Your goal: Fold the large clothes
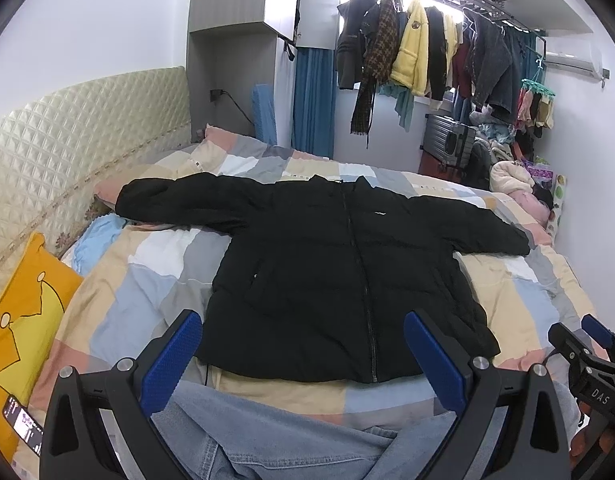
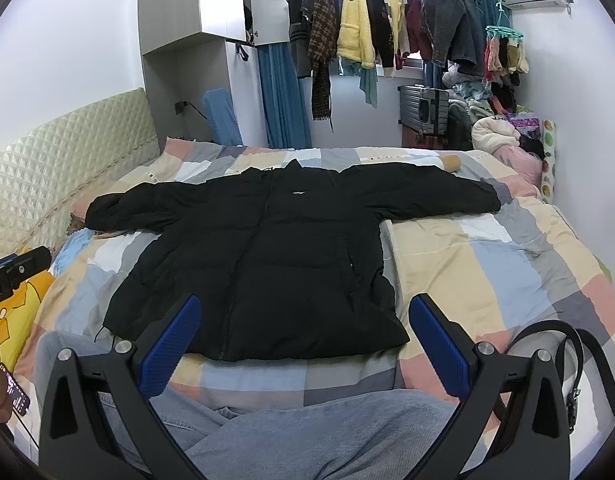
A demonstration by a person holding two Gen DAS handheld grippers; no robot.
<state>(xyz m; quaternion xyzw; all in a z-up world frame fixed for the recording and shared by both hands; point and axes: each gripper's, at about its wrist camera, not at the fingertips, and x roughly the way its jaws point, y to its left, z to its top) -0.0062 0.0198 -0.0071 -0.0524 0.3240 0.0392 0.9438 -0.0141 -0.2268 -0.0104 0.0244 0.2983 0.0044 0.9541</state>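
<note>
Jacket (image 1: 339, 276) flat on bed (image 1: 147, 280) | left gripper (image 1: 303, 354) released | right gripper (image 2: 305, 344) released

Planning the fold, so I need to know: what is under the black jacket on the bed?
The black jacket lies spread flat, zipped, on the patchwork quilt. Whatever sits beneath its body is covered and cannot be seen.

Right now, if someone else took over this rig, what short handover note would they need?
Left tool: open, holding nothing, hovering near the hem.
Right tool: open, holding nothing, also short of the hem.
Black jacket: flat on the patchwork bedspread, front up, zipped, both sleeves spread sideways.
Done: jacket laid out.
Left: all folds; neither sleeve is folded in.
</note>
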